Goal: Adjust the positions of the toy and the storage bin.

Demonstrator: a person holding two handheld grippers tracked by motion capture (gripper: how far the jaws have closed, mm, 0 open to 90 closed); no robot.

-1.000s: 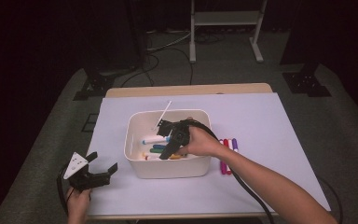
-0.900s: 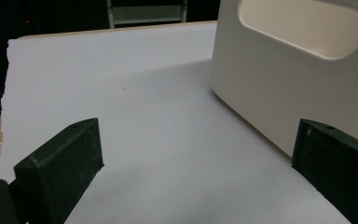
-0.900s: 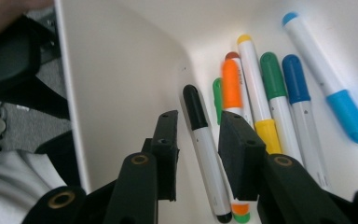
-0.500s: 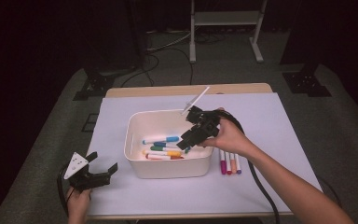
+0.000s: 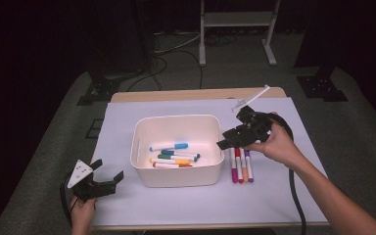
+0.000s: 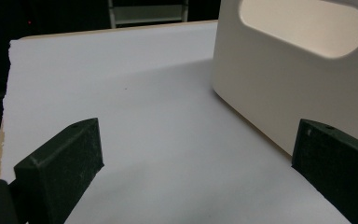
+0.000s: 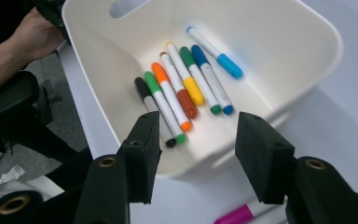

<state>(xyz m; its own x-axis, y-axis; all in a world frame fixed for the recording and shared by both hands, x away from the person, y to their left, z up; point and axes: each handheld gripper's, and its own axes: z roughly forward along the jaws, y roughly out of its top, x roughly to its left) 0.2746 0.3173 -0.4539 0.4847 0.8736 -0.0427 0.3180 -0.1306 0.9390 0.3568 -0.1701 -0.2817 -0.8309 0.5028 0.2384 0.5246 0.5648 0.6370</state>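
Dark floor and black stands ring the table, whose top is covered by a pale sheet; all the work sits in the middle of the high view.

The right gripper hangs just right of centre there, over the gap between the white bin and a row of loose markers. Its jaws have just been opening and stand parted with nothing between them. In the right gripper view the same gripper looks back across the bin's near rim at the markers in the bin, while a magenta marker peeks in at the bottom edge of the frame, close under the right-hand jaw.

That is the relation that matters. The loose markers lie directly below and slightly to the lower right of the jaws in the high view, side by side, their long axes running up and down the frame. To my eye the jaws would need to drop and straddle one marker across its width.

The left gripper rests at the lower left of the high view, well apart from the markers, jaws spread and empty; in its own view the left gripper faces the bin's side wall. The right hand is plainly the nearer one.
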